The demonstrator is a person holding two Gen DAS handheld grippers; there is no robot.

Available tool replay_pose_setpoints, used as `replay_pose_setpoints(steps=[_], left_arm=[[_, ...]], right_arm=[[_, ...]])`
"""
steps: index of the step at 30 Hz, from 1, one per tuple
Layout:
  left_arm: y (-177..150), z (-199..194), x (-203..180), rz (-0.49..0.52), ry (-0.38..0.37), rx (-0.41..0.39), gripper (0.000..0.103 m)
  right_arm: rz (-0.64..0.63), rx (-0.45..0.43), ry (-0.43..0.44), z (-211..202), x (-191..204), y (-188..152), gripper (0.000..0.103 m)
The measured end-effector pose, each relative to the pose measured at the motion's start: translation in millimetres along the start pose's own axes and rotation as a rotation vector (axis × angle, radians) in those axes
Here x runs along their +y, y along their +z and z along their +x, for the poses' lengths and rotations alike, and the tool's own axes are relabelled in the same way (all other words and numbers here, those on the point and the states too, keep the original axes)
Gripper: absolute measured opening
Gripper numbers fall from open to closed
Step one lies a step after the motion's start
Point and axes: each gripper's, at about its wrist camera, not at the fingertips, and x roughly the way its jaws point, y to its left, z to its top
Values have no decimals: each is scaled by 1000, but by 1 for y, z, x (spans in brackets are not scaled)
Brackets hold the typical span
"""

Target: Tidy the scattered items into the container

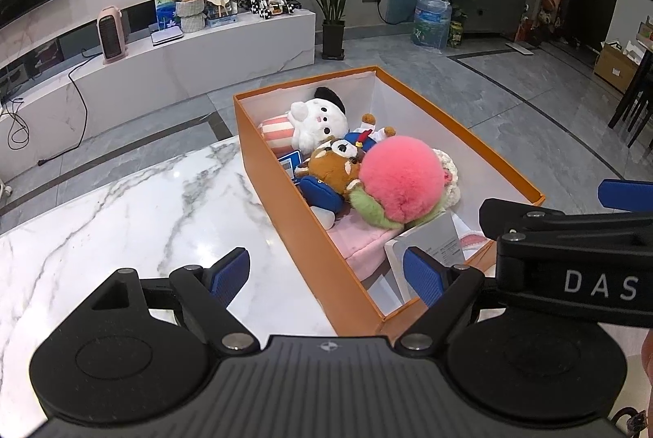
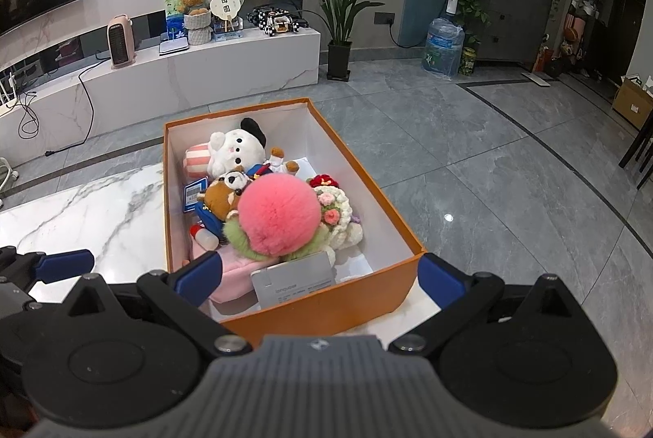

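Note:
An orange box (image 1: 302, 230) (image 2: 326, 309) stands on the white marble table (image 1: 143, 213) (image 2: 81, 217). Inside it lie a fluffy pink peach plush (image 1: 402, 181) (image 2: 279, 217), a brown bear plush (image 1: 330, 164) (image 2: 222, 195), a white plush with a black hat (image 1: 318, 122) (image 2: 236, 150), a crochet flower bouquet (image 2: 336, 207), a pink cloth (image 1: 363, 246) and a white card (image 2: 294, 283). My left gripper (image 1: 326, 273) hovers open over the box's near left corner. My right gripper (image 2: 320, 279) is open in front of the box's near wall, holding nothing.
The box sits at the table's right edge, with grey tiled floor (image 2: 489, 173) beyond. A low white console (image 1: 183, 50) with a pink heater (image 1: 112, 34), a potted plant (image 1: 334, 9) and a water bottle (image 2: 443, 46) stand far off. Both grippers are side by side.

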Motion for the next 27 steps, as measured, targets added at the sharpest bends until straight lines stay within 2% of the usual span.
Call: replay_pose_setpoints(steps=[27], left_arm=[[0,1,-4,9,-5,0,97]], right_arm=[[2,9,-4,4,3,-1,102]])
